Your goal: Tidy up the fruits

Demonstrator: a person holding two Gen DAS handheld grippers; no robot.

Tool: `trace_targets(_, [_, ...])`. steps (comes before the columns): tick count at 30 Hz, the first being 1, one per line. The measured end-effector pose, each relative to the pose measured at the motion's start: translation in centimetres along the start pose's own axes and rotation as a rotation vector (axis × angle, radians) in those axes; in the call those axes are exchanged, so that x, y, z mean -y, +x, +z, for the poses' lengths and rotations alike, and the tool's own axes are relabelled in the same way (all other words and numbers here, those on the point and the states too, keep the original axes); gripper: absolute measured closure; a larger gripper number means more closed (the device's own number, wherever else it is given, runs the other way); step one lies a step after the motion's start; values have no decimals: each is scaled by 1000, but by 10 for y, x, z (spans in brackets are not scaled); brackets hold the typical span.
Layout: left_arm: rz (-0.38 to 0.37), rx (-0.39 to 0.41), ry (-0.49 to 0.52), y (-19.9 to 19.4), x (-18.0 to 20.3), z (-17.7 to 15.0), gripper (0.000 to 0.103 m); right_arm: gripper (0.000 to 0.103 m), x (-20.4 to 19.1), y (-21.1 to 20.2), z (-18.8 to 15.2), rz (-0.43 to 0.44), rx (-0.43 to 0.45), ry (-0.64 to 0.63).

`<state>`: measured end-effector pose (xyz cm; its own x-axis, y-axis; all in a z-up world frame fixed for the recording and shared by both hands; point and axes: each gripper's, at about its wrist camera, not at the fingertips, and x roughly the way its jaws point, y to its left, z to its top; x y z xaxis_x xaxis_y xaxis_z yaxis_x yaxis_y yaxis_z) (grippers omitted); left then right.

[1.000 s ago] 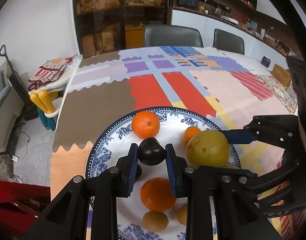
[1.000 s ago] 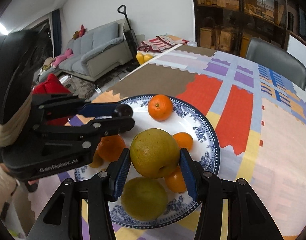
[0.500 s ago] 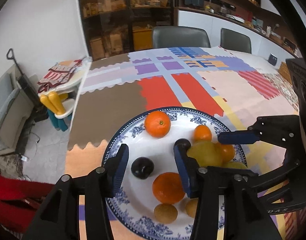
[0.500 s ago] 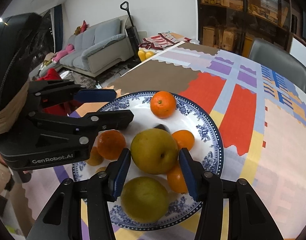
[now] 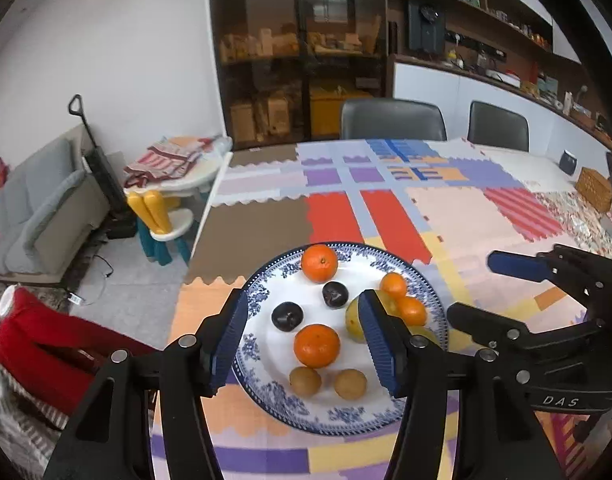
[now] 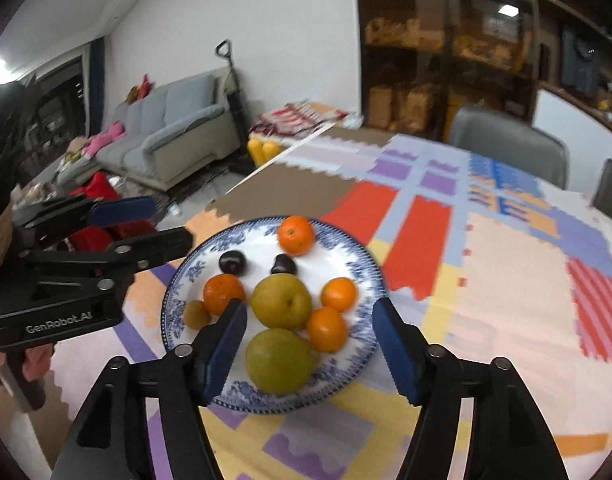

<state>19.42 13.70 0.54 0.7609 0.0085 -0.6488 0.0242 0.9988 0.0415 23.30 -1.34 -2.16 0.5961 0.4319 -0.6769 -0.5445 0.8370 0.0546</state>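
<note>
A blue-and-white plate [image 5: 261,380] [image 6: 362,264] on the patchwork tablecloth holds all the fruit: two dark plums [image 5: 287,316] [image 6: 232,262], several oranges [image 5: 316,345] [image 6: 295,235], two yellow-green pears [image 6: 281,301] [image 6: 279,360] and two small brown fruits [image 5: 305,381]. My left gripper [image 5: 306,344] is open and empty, raised above the plate's near side. My right gripper [image 6: 308,344] is open and empty, raised above the pears. Each gripper shows in the other's view, the right one [image 5: 502,292] and the left one [image 6: 145,220].
Two grey chairs [image 5: 392,124] stand at the table's far side. A wicker basket [image 5: 594,189] sits at the far right. A child's table and chair [image 5: 165,208], a sofa [image 6: 173,136] and a red cloth [image 5: 45,352] are off the table's left edge.
My left gripper let go of the dark plum onto the plate and drew back. My right gripper set the pear on the plate, opened and lifted away.
</note>
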Motion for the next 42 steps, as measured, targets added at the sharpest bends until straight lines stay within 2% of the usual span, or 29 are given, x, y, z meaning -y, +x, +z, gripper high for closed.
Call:
trace_targets(7, [14, 28, -29, -37, 19, -9, 32, 27, 5, -55, -12, -102, 69, 47])
trace_targets(16, [-30, 51, -69, -77, 49, -38, 22, 21, 6, -112, -39, -150, 125, 75])
trace_targets(22, [-39, 58, -46, -99, 69, -54, 19, 21, 6, -144, -61, -179, 151, 114])
trace_targets(31, [-19, 114, -25, -130, 95, -68, 12, 19, 9, -178, -91, -220, 189, 161])
trace_targets(42, [-3, 148, -18, -147, 112, -82, 3, 15, 13, -207, -115, -264, 224, 189])
